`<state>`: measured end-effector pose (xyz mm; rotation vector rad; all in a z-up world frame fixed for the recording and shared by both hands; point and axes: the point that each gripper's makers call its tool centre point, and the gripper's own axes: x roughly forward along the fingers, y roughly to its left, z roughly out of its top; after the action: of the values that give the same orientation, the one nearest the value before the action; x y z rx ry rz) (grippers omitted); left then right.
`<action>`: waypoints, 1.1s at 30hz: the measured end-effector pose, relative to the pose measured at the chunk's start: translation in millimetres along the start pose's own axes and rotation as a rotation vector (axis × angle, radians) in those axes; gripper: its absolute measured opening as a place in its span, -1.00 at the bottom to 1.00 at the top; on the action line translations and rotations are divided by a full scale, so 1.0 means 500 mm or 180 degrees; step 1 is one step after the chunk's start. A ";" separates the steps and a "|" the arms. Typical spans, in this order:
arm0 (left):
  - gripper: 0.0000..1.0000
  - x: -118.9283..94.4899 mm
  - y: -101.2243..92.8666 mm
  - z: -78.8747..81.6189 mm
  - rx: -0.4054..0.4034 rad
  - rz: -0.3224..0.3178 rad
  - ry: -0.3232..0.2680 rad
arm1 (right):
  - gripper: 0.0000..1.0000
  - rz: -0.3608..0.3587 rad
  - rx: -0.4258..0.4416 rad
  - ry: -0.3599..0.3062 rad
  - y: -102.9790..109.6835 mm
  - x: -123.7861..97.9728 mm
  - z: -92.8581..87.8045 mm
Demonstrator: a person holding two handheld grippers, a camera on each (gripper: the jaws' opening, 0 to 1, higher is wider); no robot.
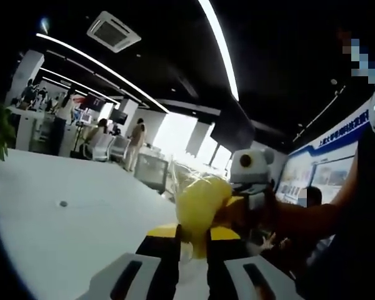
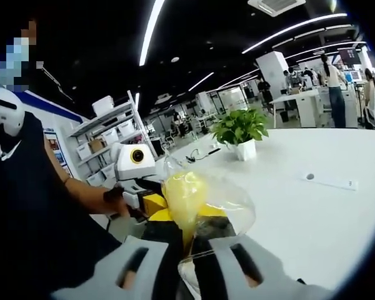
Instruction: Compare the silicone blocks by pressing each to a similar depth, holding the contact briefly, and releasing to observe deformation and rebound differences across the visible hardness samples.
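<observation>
White table well below; left gripper and right gripper both clenched on clear bag holding yellow block just past fingertips, so opposing pull could tear film and drop it.

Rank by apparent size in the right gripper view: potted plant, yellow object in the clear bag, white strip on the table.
1. Yellow object, though nearness to the camera inflates it.
2. Potted plant.
3. White strip.

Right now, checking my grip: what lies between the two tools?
A bagged yellow piece lies between the left tool and the right tool, as the left and right gripper views show.
</observation>
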<state>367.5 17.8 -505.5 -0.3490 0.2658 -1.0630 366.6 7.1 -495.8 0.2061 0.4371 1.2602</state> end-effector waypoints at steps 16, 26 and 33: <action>-0.85 -0.007 -0.016 0.011 0.0071 0.0076 -0.0043 | -0.98 0.0046 -0.0092 -0.0083 0.012 -0.005 0.010; -0.94 -0.010 -0.028 0.025 -0.0096 0.0077 -0.0135 | -0.78 0.0097 -0.0267 -0.0385 0.015 -0.013 0.028; -0.97 -0.010 -0.031 0.040 -0.0308 0.0022 -0.0281 | -0.39 0.0010 -0.0249 -0.0607 0.002 -0.022 0.050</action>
<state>360.1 18.6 -480.4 -0.4806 0.2397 -1.0273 373.8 -0.9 -470.7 0.2580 0.2231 1.2453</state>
